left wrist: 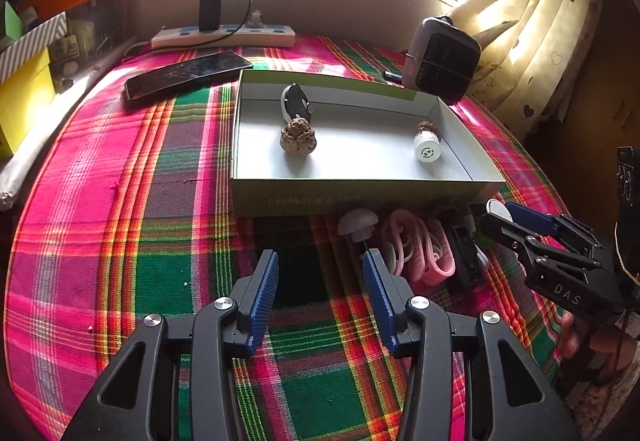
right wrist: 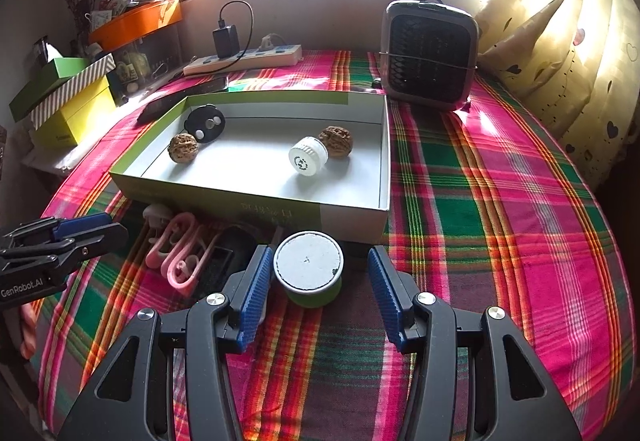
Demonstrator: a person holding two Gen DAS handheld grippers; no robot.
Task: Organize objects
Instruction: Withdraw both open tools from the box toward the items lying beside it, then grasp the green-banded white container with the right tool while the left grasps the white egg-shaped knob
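- L gripper: wide apart, nothing between the blue pads, only plaid cloth under the gap.
- R gripper: wide too, straddling a green-sided tub w/ white lid; left pad just beside or maybe touching the tub, right pad clear of it, so no squeeze.
- Same tub seen from left wrist cam as a white disc at the R gripper's tips, by the box's near right corner.
- Shallow cardboard box, white inside, green outside, on the cloth just beyond the tub.
- In box: walnut near left wall, black round disc leaning behind it at far left corner; white small bottle on its side mid-right, 2nd walnut touching its far end.
- Outside box, along near wall: white mushroom-shaped piece, pink clips, black rectangular item – bunched together.
- Far side of table: phone lying flat, power strip w/ black charger plugged in, small grey heater at right, beside box's far right corner.
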